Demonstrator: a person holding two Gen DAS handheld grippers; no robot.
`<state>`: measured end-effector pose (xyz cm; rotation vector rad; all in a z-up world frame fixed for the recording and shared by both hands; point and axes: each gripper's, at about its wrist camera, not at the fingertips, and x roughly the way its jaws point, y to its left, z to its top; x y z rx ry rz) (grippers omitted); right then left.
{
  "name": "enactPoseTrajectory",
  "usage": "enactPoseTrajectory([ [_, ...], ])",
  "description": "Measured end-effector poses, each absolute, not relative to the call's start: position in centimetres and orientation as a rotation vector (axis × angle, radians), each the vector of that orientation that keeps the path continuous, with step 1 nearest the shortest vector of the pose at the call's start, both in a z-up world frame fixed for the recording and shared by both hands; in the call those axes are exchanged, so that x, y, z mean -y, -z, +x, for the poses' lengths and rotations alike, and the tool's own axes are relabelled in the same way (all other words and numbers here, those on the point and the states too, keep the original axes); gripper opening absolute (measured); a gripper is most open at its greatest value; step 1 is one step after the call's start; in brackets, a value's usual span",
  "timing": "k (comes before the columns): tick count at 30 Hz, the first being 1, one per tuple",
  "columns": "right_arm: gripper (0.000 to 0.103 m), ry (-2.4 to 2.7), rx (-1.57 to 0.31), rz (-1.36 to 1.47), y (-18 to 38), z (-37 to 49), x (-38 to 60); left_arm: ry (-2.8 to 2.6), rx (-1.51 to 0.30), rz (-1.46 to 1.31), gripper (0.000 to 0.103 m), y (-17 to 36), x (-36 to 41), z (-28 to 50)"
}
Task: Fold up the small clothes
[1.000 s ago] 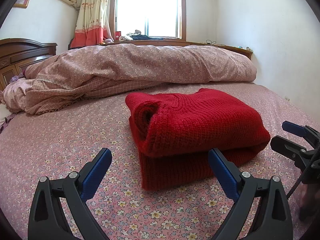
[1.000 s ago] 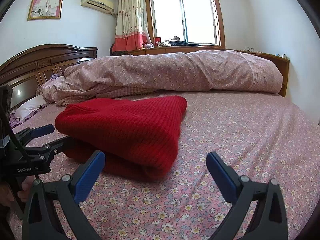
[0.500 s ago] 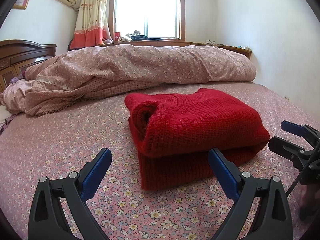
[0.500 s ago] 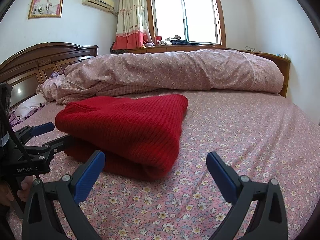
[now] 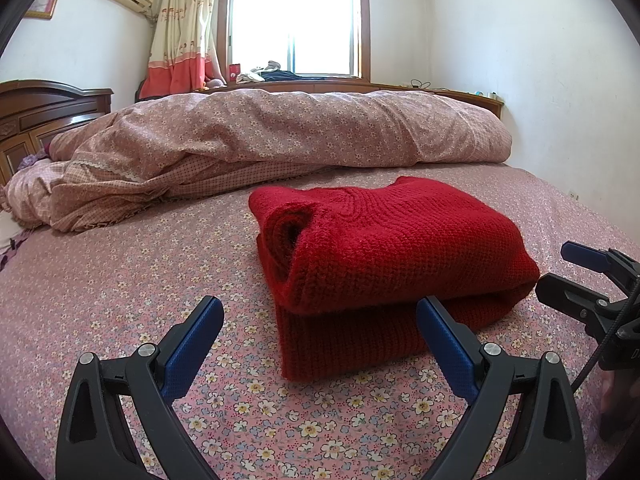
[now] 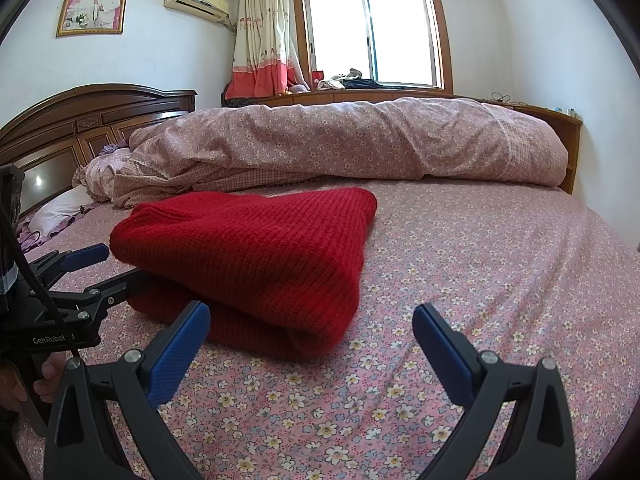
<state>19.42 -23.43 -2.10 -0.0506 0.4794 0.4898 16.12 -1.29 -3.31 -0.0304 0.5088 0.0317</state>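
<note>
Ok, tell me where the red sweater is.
The red sweater lies folded on the floral bedsheet, in front of the rolled quilt; centre in the left wrist view, left of centre in the right.

Red sweater (image 5: 400, 248) near edge hidden behind left gripper (image 5: 320, 340) fingers (image 5: 444, 344). Right gripper (image 5: 576, 276) cut off by frame edge. Windowsill items (image 6: 340, 80) too small to identify. Hand (image 6: 16, 380) mostly cropped.

Bed with pink floral-print sheet (image 5: 120, 280) and dark carved wooden headboard (image 6: 80, 120). A folded red knitted sweater (image 5: 384, 256) lies flat on the sheet. Beyond the sweater, a long rolled pink floral quilt (image 5: 280, 136) spans the bed. Beside the headboard, a pale pillow (image 6: 56, 210) rests on the sheet.
</note>
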Motion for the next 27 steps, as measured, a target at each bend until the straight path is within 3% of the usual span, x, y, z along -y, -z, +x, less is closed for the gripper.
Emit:
enactPoseTrajectory([
  [27,0.103,-0.494,-0.486,-0.056,2.28,19.51,23.39,-0.02,-0.509,-0.021,0.094,3.21,1.11,16.18],
])
